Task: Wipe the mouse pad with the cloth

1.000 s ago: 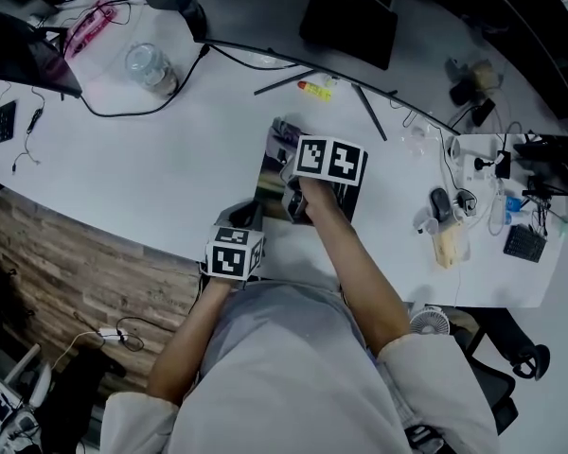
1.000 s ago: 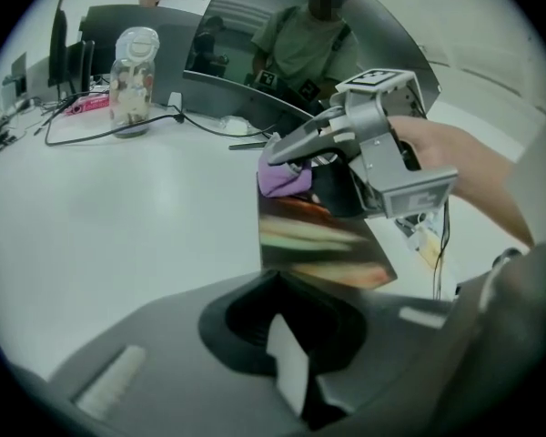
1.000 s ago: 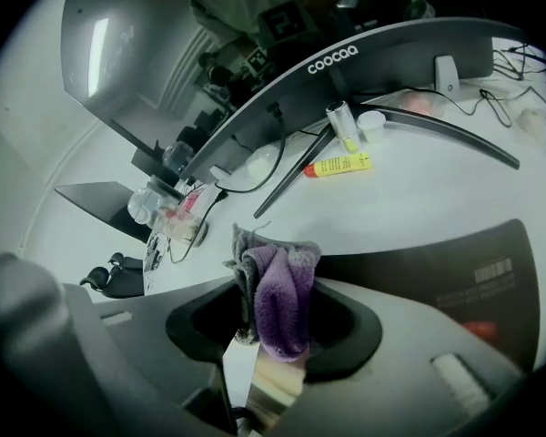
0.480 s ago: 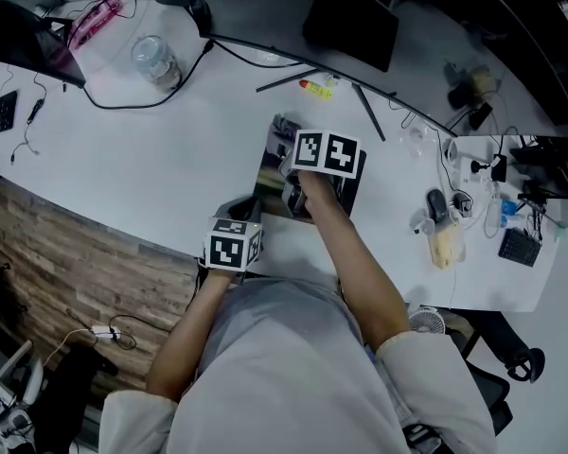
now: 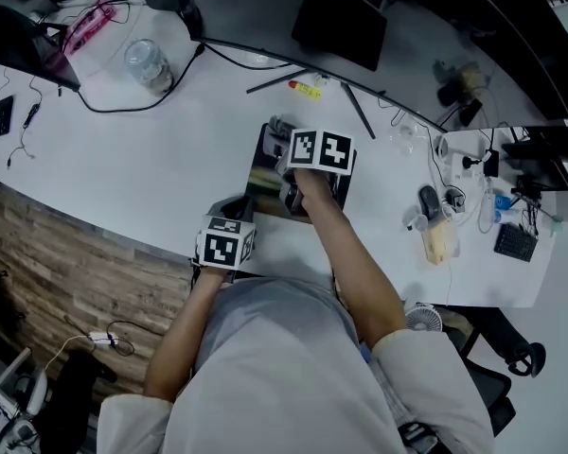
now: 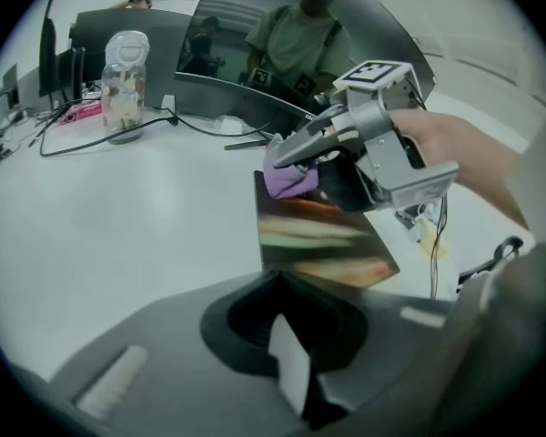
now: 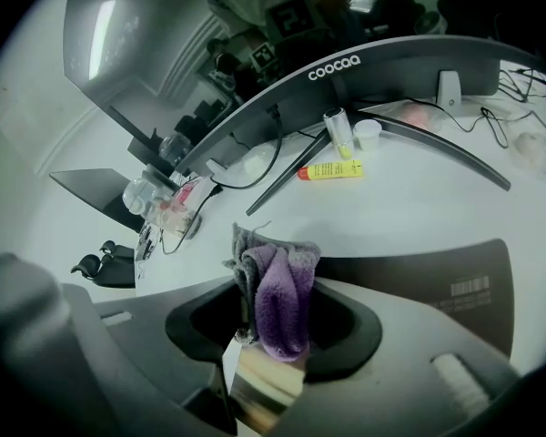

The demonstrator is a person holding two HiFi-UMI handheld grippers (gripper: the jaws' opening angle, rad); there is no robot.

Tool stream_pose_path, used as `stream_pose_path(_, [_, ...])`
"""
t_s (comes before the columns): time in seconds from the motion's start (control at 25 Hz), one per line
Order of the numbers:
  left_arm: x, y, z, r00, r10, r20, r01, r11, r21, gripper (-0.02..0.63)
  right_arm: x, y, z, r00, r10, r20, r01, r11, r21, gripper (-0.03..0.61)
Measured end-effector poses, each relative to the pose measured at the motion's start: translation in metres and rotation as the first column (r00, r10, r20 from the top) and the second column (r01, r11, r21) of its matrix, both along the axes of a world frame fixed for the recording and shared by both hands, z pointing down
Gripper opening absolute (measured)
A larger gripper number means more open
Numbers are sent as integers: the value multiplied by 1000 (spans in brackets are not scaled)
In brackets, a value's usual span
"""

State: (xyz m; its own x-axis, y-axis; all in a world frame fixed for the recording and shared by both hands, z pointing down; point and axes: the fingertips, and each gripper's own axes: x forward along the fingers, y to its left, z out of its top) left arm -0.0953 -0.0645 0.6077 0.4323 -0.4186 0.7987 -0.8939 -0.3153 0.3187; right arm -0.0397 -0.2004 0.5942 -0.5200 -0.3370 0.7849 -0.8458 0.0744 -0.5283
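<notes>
In the head view, the right hand-held gripper (image 5: pixel 282 132) is edging toward the far corner of the pad (image 5: pixel 265 185). In the left gripper view, the left hand-held gripper (image 6: pixel 296 381) is sitting at the pad's near edge, jaws pressed together. In the right gripper view, the jaws are pinching the cloth (image 7: pixel 278 303). Wiping is seemingly partway through, with most of the pad remaining.

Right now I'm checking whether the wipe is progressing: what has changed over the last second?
The right gripper, fingers shut on the purple cloth, slid slightly away from the person along the mouse pad. Nothing was taken hold of or let go. The left gripper stays at the pad's near corner, and the pad itself has not visibly shifted.
</notes>
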Motion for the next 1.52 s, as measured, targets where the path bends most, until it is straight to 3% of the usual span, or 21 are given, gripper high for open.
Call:
stream_pose_path(0.4, [0,2,0,998,35,55,-37,999,38,0,8,2,2,1000,9,9,-9,1000,-9,190])
stream_pose_path(0.68, [2,2,-1,1000,15,19,-16,999,27,0,24,5,2,1000,20,10,-20,1000,-23,192])
stream_pose_path(1.0, [2,3,-2,997,37,70,-42,997,65,0,39,8,3,1000,26,2,-26,999,-25,195])
stream_pose_path(1.52, [3,3,-2,998,15,61,-19,997,78,0,65,15,4,999,48,1,-48,998,-27,198])
